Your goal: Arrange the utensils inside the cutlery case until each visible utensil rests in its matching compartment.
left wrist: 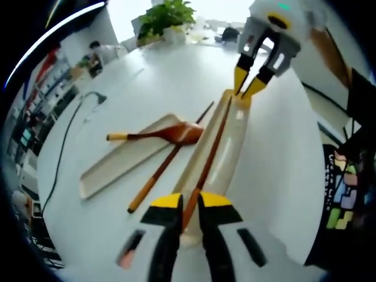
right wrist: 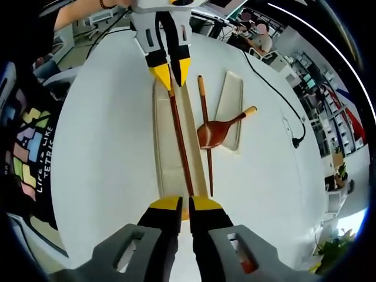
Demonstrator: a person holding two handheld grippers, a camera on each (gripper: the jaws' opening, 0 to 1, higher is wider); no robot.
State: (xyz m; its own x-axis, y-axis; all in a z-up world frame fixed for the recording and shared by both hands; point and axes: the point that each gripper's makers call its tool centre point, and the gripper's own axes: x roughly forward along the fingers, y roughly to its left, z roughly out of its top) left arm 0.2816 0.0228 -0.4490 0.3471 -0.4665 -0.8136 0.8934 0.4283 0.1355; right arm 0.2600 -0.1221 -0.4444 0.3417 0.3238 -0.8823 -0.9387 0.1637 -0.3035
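A long cream cutlery case [left wrist: 226, 154] [right wrist: 163, 147] lies on the white table. One brown chopstick [left wrist: 210, 154] [right wrist: 180, 138] lies lengthwise inside it. My left gripper [left wrist: 190, 204] [right wrist: 171, 71] is shut on its thick end, and my right gripper [right wrist: 185, 204] [left wrist: 247, 89] is shut on its thin end at the case's other end. A second chopstick [left wrist: 167, 161] [right wrist: 205, 132] rests on the table beside the case. A wooden spoon [left wrist: 176, 134] [right wrist: 214, 132] lies across the flat cream lid [left wrist: 120, 161] [right wrist: 233, 97], its bowl over the second chopstick.
A black cable [left wrist: 61, 150] [right wrist: 276, 88] runs along the table past the lid. A potted plant [left wrist: 167, 17] stands at the table's far edge. A person's patterned dark clothing [left wrist: 346, 194] [right wrist: 32, 147] is close to the case's side.
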